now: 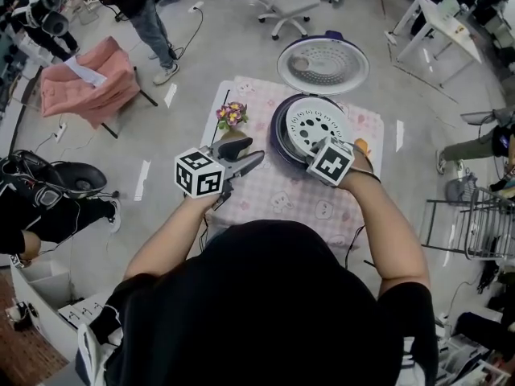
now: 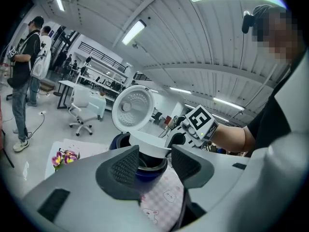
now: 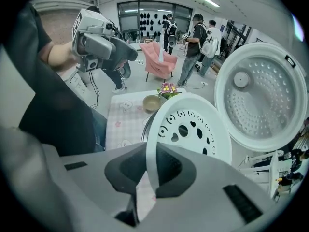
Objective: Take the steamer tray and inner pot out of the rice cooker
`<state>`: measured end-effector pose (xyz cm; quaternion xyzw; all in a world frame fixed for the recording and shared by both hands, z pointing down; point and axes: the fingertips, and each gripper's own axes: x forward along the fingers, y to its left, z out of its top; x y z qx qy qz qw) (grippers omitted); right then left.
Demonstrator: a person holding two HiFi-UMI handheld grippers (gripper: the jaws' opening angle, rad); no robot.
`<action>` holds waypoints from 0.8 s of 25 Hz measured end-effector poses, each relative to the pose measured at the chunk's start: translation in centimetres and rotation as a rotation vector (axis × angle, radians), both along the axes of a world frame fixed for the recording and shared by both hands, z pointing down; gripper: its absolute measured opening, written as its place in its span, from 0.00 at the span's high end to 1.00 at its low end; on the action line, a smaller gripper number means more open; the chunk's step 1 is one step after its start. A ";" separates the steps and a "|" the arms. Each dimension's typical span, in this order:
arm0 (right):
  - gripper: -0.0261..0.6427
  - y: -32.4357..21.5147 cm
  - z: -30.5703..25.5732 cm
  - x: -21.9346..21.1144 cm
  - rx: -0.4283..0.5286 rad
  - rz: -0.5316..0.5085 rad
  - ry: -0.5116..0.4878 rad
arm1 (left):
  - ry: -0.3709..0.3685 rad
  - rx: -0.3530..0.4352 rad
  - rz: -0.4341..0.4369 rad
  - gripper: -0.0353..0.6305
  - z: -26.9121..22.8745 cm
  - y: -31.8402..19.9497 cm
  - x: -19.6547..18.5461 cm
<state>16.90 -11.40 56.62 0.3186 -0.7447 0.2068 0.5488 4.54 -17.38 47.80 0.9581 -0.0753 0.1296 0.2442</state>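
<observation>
The rice cooker (image 1: 278, 129), dark blue and round, stands on the tabletop (image 1: 265, 207), which is spread with a pink checked cloth, just right of centre in the head view's upper half. Its lid (image 1: 322, 64) is swung fully open behind it, toward the top of the frame, with the dimpled inner face showing. The steamer tray (image 3: 186, 129), white and pierced with round and heart-shaped holes, sits tilted over the cooker's mouth, its near edge raised. Under it, in the left gripper view, the metal rim of the inner pot (image 2: 150, 165) shows inside the blue body. The right hand-held gripper (image 3: 150, 163) points steeply down and is clamped on the tray's near rim, the thin white wall pinched between both pads. The left hand-held gripper (image 2: 154, 163) hangs at the centre left of the head view, above the cloth and apart from the cooker, its jaws spread and gripping nothing; the cooker only shows through the gap beyond them. A small pot of purple and yellow flowers (image 1: 231, 116) stands on the cloth just left of the cooker.
</observation>
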 end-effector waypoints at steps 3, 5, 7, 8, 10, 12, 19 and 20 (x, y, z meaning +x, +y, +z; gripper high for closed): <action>0.91 0.3 -0.7 1.1 0.017 0.016 0.033 | -0.001 0.001 0.019 0.61 -0.2 0.2 0.7; 0.91 0.7 -0.9 2.1 0.020 0.033 0.051 | 0.000 0.002 0.035 0.61 -0.3 0.5 1.3; 0.91 1.3 -1.2 2.9 0.025 0.058 0.061 | 0.002 0.003 0.052 0.61 -0.4 0.7 1.8; 0.91 1.6 -1.2 3.3 0.029 0.071 0.065 | 0.002 0.004 0.061 0.61 -0.5 0.9 2.0; 0.91 2.2 -1.4 4.2 0.032 0.101 0.067 | 0.002 0.002 0.081 0.61 -0.4 1.2 2.5; 0.91 3.0 -1.7 5.5 0.032 0.138 0.065 | 0.001 -0.001 0.107 0.61 -0.4 1.6 3.2; 0.91 6.1 -2.5 11.1 0.049 0.274 0.104 | 0.001 -0.010 0.180 0.61 0.1 2.9 6.2; 0.91 6.7 -2.5 11.7 0.041 0.293 0.104 | 0.001 -0.010 0.194 0.61 0.2 3.1 6.7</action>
